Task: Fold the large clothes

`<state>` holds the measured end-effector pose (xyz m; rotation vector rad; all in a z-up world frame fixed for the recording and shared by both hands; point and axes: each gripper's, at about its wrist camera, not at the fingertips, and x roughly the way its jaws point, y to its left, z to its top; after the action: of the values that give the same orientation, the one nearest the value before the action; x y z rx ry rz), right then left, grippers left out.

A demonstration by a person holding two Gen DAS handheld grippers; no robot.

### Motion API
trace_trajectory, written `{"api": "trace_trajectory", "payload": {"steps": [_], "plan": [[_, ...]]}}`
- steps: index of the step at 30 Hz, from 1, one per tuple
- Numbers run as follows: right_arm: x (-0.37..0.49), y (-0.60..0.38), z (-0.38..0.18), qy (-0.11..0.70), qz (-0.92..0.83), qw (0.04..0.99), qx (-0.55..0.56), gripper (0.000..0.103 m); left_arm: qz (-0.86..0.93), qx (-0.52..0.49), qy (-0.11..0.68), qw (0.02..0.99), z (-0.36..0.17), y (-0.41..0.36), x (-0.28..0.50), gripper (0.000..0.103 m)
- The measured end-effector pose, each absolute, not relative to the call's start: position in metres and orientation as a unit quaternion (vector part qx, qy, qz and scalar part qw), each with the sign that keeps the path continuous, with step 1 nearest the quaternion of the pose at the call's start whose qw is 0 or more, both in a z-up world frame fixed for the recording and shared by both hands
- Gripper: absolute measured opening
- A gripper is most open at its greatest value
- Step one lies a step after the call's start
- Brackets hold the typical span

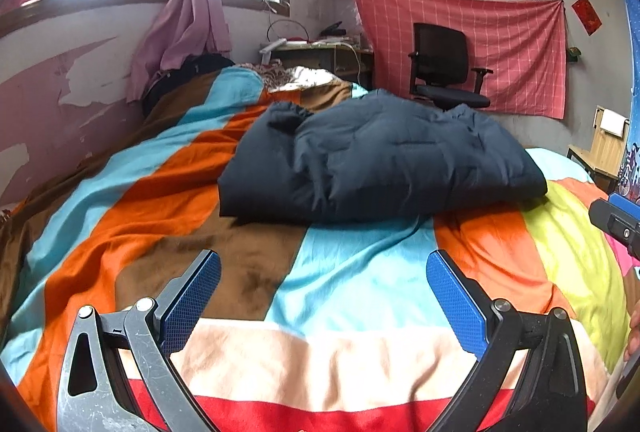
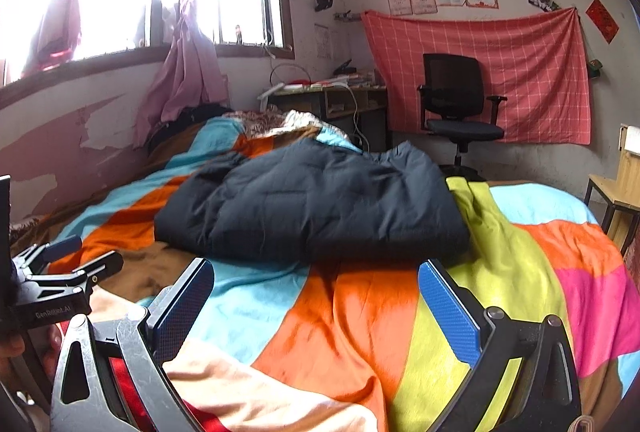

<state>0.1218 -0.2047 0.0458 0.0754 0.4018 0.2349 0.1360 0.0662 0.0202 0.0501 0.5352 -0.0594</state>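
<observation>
A dark navy padded jacket lies folded in a thick bundle on the striped bed cover; it also shows in the right wrist view. My left gripper is open and empty, held above the cover in front of the jacket, apart from it. My right gripper is open and empty, close to the jacket's near edge. The left gripper shows at the left edge of the right wrist view, the right gripper at the right edge of the left wrist view.
The bed runs along a peeling wall with a window and pink curtains. A desk and a black office chair stand beyond the bed. A wooden stool stands at the right.
</observation>
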Motion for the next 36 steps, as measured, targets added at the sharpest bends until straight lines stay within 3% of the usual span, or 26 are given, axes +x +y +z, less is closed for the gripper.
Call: {"api": "trace_trajectory", "payload": {"steps": [36], "plan": [[0.14,-0.197,0.007,0.269,0.105,0.957,0.03,0.103,-0.007,0.015,0.294,0.956,-0.001,0.067,0.133,0.101]]}}
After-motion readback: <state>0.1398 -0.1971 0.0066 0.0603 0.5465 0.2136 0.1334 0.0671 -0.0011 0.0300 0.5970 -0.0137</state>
